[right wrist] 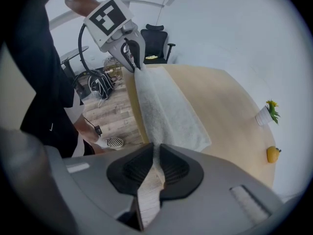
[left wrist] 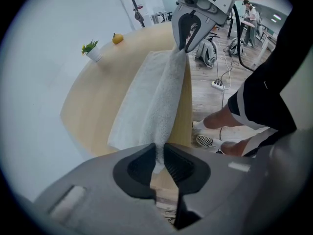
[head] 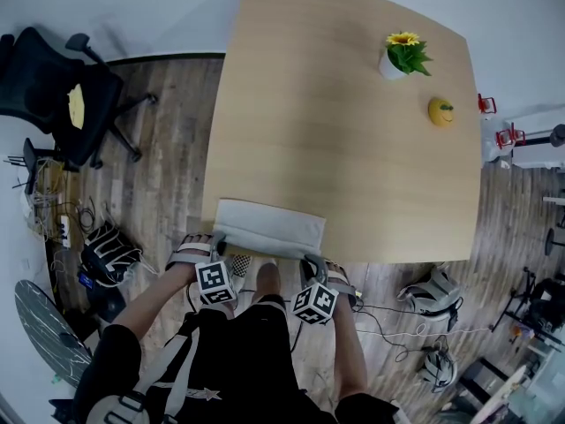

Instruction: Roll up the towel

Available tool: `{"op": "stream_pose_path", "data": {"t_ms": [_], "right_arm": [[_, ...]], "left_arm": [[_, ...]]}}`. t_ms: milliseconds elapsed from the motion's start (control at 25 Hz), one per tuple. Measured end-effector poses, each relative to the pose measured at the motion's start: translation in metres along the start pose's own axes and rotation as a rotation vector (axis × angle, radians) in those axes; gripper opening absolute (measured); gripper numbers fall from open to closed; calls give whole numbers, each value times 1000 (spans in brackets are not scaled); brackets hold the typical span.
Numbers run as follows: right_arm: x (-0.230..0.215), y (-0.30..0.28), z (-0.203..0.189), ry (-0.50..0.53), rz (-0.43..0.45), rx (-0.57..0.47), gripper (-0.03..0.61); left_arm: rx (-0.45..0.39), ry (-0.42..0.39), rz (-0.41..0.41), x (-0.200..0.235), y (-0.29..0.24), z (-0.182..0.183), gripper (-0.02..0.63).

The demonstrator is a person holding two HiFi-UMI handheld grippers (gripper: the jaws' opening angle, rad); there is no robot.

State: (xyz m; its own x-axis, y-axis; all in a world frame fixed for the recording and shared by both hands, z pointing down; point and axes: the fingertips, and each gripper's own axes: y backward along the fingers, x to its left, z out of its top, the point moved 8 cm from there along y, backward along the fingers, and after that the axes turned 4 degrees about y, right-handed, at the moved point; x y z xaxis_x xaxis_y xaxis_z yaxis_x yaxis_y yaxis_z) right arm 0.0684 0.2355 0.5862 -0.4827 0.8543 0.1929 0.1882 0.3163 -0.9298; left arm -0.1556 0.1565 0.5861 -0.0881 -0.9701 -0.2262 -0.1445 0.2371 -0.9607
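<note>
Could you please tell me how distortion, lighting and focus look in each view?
Head view: fisheye bows the table edges; light soft and even. Left gripper view: dark round vignette; towel sharp. Right gripper view: same vignette; table curved, no glare.

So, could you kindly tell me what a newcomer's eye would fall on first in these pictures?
The pale towel at the near edge of the wooden table stands out first. The left gripper and the right gripper are each shut on one of its near corners. Near the table's far right corner stand a potted sunflower and a yellow toy.
</note>
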Motion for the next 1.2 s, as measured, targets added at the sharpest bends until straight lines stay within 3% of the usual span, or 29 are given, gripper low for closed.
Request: {"op": "stream_pose_path", "data": {"t_ms": [360,800,1200], "right_arm": [[4,0,4,-5,16,19,49],[-8,5,8,-26,70,24,54],[-26,9,13,-15,105,15,54]], "left_arm": [[31,-31,-14,-3,4,-1,68],[73,-12,-94,6,9,3,69],[87,-2,-113,15,12,8,69]]}}
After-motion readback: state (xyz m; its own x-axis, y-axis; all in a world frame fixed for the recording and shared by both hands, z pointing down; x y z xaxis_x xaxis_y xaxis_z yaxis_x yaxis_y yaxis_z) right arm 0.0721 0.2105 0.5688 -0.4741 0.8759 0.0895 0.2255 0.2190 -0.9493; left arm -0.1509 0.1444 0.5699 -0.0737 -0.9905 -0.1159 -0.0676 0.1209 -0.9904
